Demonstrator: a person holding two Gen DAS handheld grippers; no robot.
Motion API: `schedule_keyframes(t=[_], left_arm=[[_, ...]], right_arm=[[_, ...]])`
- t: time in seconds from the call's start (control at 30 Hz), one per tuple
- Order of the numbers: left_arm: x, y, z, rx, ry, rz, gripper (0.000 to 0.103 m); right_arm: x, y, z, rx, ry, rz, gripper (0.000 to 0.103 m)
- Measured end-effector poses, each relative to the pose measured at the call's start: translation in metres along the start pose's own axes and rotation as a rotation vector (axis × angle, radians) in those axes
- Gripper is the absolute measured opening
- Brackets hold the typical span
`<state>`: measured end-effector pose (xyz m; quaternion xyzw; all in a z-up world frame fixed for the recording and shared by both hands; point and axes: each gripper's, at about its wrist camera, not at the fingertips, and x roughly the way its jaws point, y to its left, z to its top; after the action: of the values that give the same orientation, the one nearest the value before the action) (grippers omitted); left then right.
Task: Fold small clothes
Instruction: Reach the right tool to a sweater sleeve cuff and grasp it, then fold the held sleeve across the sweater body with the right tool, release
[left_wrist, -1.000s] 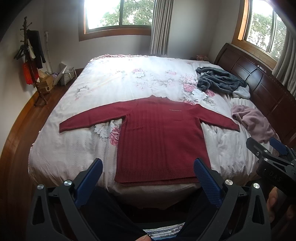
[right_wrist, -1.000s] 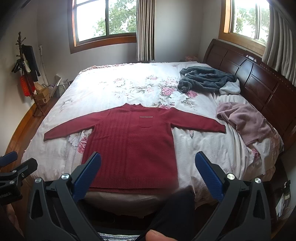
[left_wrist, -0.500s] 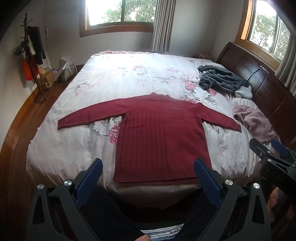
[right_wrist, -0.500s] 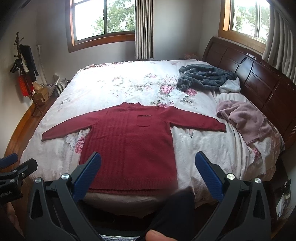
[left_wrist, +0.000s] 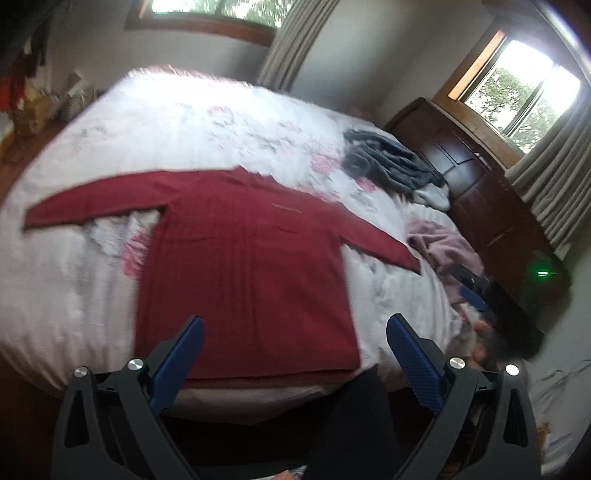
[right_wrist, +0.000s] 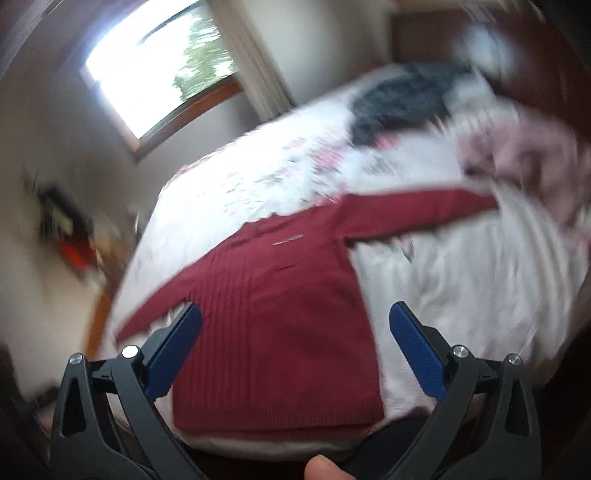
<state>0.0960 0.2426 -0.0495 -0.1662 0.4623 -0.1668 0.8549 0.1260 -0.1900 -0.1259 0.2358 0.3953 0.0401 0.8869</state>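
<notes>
The red sweater (left_wrist: 243, 266) lies flat and face up on the bed (left_wrist: 66, 295), its hem along the near edge and both sleeves spread straight out to the sides, so no fold has been made yet. Beyond the sweater's right sleeve, toward the headboard, a pink garment (left_wrist: 443, 240) sits crumpled, and farther up the bed from it lies a grey one (left_wrist: 391, 162), also unfolded; whether these belong to the job cannot be told. The left gripper (left_wrist: 295, 343) hangs above the sweater's hem with its jaws spread wide and nothing between them. The right gripper (right_wrist: 295, 332) is likewise wide open and empty, over the sweater's lower body; its view is heavily blurred and tilted. Neither tool touches the cloth. Judged from this, the work stands at its very start: the sleeves need bringing in across the body, then the body doubling over, and every one of those steps remains.
</notes>
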Motion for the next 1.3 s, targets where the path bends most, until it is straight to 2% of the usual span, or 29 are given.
schedule_keyframes(t=[0.07,0.13,0.17,0.33,0.4,0.47,0.53,0.6,0.63,0.67,0.83,0.93,1.03,1.13,1.3], left_arm=[[0.013,-0.004,0.003,0.007,0.011,0.001,0.099],[0.025,-0.011,0.005,0.024,0.027,0.011,0.099],[0.032,-0.016,0.006,0.032,0.038,-0.006,0.099],[0.056,-0.038,0.012,0.064,0.047,-0.029,0.099],[0.068,-0.045,0.016,0.072,0.060,-0.035,0.099],[0.081,-0.048,0.019,0.069,0.080,-0.040,0.099],[0.095,-0.051,0.019,0.065,0.107,-0.056,0.099],[0.105,-0.052,0.018,0.060,0.122,-0.061,0.099],[0.109,-0.053,0.017,0.060,0.133,-0.063,0.099],[0.115,-0.054,0.017,0.060,0.144,-0.064,0.099],[0.131,-0.052,0.020,0.035,0.147,-0.045,0.099],[0.139,-0.047,0.020,0.022,0.164,-0.025,0.099],[0.145,-0.040,0.021,0.001,0.177,-0.022,0.099],[0.155,-0.028,0.022,-0.057,0.202,-0.045,0.099],[0.160,-0.020,0.022,-0.073,0.201,-0.026,0.099]], right_arm=[[0.024,-0.064,0.021,0.191,0.021,0.043,0.100],[0.039,-0.110,0.033,0.309,0.006,0.028,0.100],[0.048,-0.135,0.040,0.365,-0.001,0.023,0.100],[0.091,-0.232,0.066,0.565,-0.018,0.025,0.097],[0.107,-0.266,0.073,0.650,-0.016,0.050,0.089],[0.130,-0.304,0.079,0.754,-0.001,0.069,0.070],[0.149,-0.341,0.082,0.872,-0.009,0.095,0.067],[0.160,-0.361,0.083,0.933,-0.029,0.108,0.064],[0.170,-0.377,0.087,0.960,-0.042,0.121,0.058],[0.175,-0.385,0.089,0.976,-0.052,0.124,0.053],[0.204,-0.418,0.109,1.023,-0.103,0.132,0.043],[0.225,-0.428,0.115,1.053,-0.086,0.093,0.043],[0.238,-0.435,0.116,1.077,-0.089,0.064,0.036],[0.244,-0.439,0.120,1.081,-0.111,0.059,0.036],[0.248,-0.442,0.126,1.085,-0.140,0.064,0.034]])
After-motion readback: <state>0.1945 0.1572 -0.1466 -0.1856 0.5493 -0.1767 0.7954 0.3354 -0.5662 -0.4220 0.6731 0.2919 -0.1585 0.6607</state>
